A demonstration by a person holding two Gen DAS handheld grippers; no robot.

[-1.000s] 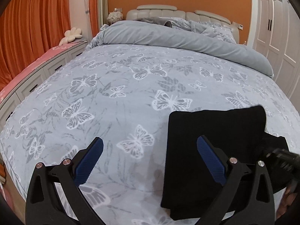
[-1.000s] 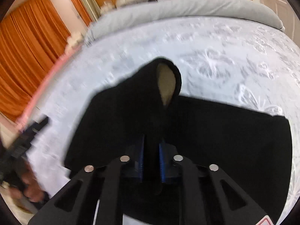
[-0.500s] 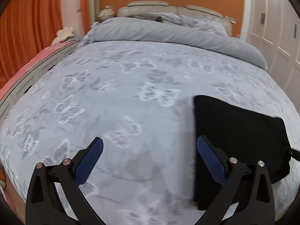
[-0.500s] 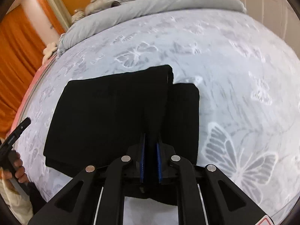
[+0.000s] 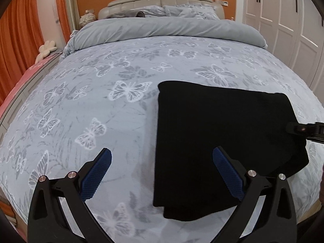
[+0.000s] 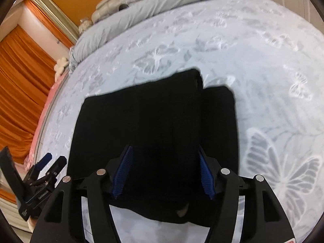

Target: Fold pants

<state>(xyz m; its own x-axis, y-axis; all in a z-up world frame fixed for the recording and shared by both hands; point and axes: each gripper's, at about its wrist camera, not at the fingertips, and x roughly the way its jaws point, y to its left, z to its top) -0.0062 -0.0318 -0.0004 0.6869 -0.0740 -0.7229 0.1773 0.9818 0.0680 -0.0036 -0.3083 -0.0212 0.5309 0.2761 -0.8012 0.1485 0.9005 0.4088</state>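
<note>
Black pants (image 5: 222,131) lie folded in a flat rectangle on the butterfly bedspread (image 5: 101,105). My left gripper (image 5: 162,155) is open just above the bed; the left edge of the pants falls between its fingers and nothing is gripped. In the right wrist view the pants (image 6: 154,111) fill the middle, with one narrower layer showing at the right. My right gripper (image 6: 165,162) hovers over their near edge with its jaws opening; the cloth lies between the blue pads without being pressed. Each gripper shows in the other's view: the right gripper (image 5: 303,130), the left gripper (image 6: 44,168).
A rolled grey duvet (image 5: 166,28) and pillows lie at the head of the bed. Orange curtains (image 5: 18,40) and a pink bench (image 5: 24,77) run along the left. White wardrobe doors (image 5: 283,20) stand at the right. The bed's near edge is just below both grippers.
The right gripper carried the lifted fold down onto the pants, then its jaws parted and let go of the cloth. The left gripper stayed open and shifted towards the pants.
</note>
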